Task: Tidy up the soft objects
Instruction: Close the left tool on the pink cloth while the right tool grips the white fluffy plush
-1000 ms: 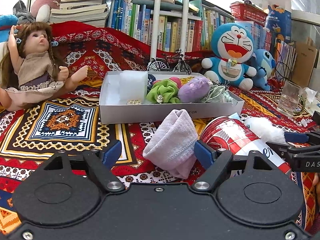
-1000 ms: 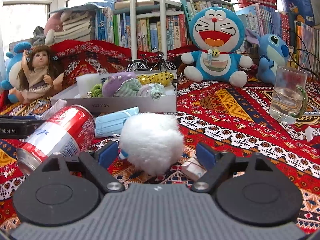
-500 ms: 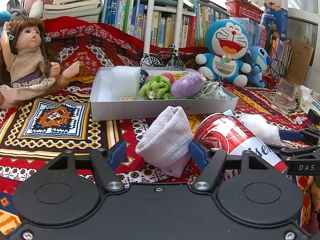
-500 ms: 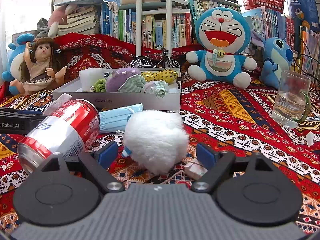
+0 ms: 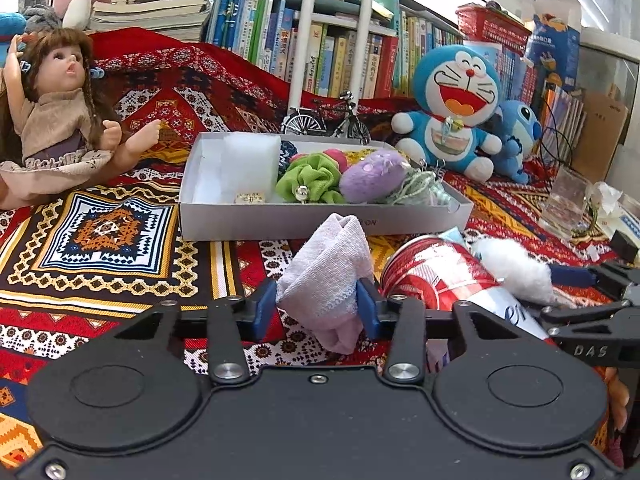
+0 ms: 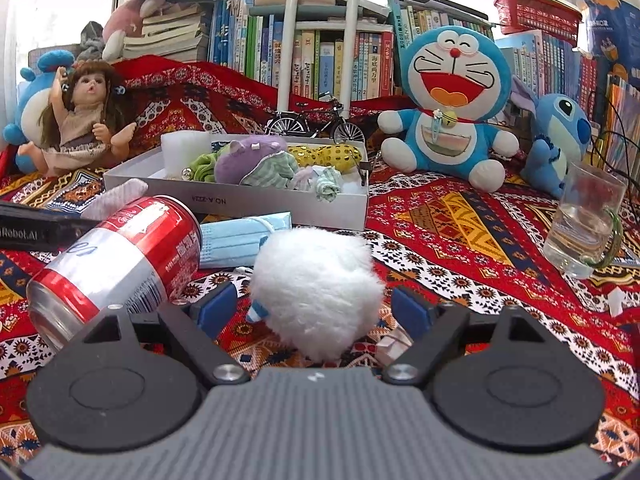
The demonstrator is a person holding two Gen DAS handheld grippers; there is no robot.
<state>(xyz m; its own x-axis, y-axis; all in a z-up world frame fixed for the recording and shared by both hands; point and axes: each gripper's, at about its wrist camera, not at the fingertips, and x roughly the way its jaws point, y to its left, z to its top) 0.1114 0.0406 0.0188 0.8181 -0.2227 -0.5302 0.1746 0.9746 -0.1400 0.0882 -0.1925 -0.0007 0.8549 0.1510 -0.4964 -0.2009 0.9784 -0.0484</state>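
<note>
A folded lilac cloth (image 5: 328, 272) stands on the patterned blanket in front of a white box (image 5: 280, 220). My left gripper (image 5: 316, 308) is closing on it, and both blue pads press its sides. The box holds a green scrunchie (image 5: 312, 180), a purple plush (image 5: 372, 176) and other soft things. In the right wrist view a white fluffy ball (image 6: 316, 284) sits between the fingers of my right gripper (image 6: 312, 310). Its jaws are easing inward but stand open, with a gap on each side of the ball.
A red and silver can (image 6: 120, 252) lies on its side between the two grippers, with a blue face mask (image 6: 236, 240) behind it. A glass mug (image 6: 584, 220) stands at the right. A doll (image 5: 56, 128), blue plush toys (image 6: 452, 100), a model bicycle (image 6: 316, 124) and bookshelves line the back.
The left gripper's jaws have closed from wide apart onto the lilac cloth, squeezing it narrower. The right gripper stays around the white ball with hardly any change.
</note>
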